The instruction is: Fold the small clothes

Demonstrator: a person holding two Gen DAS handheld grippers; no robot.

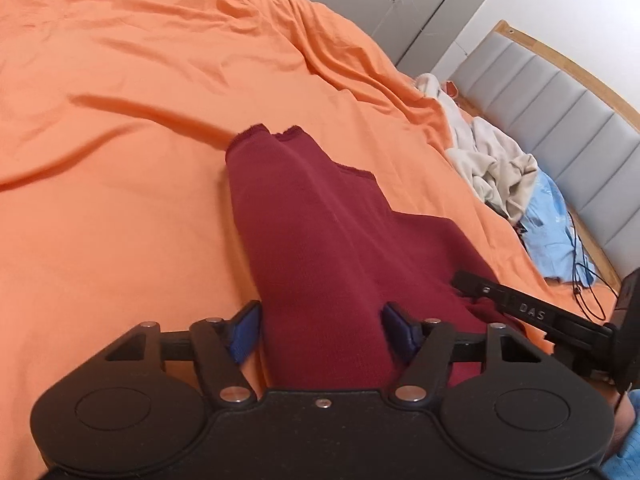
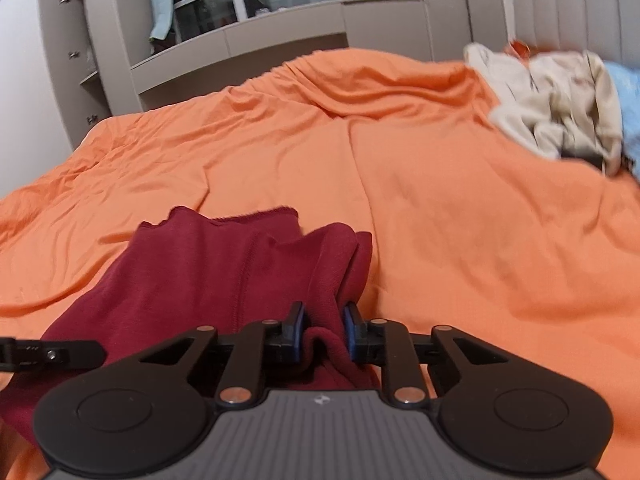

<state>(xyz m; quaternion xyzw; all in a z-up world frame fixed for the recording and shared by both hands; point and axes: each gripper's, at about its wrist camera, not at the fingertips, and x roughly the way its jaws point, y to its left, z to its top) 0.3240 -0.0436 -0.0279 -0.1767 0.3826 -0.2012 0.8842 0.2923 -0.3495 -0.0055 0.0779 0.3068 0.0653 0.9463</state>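
Observation:
A dark red garment (image 1: 320,232) lies bunched on the orange bed sheet (image 1: 120,120). My left gripper (image 1: 322,330) is open, its blue pads (image 1: 244,330) wide apart, and a thick fold of the garment runs between them. In the right wrist view the same red garment (image 2: 208,264) spreads to the left. My right gripper (image 2: 324,334) is shut on a bunched edge of it, the blue pads (image 2: 298,332) pinching the cloth. A black finger of the right gripper (image 1: 520,308) shows at the garment's right side in the left wrist view.
A heap of beige clothes (image 1: 492,168) and a light blue cloth (image 1: 556,232) lie by the grey padded headboard (image 1: 580,140), with a black cable (image 1: 588,280) beside them. Grey cabinets and shelves (image 2: 224,32) stand beyond the bed. The same beige heap (image 2: 560,108) sits far right.

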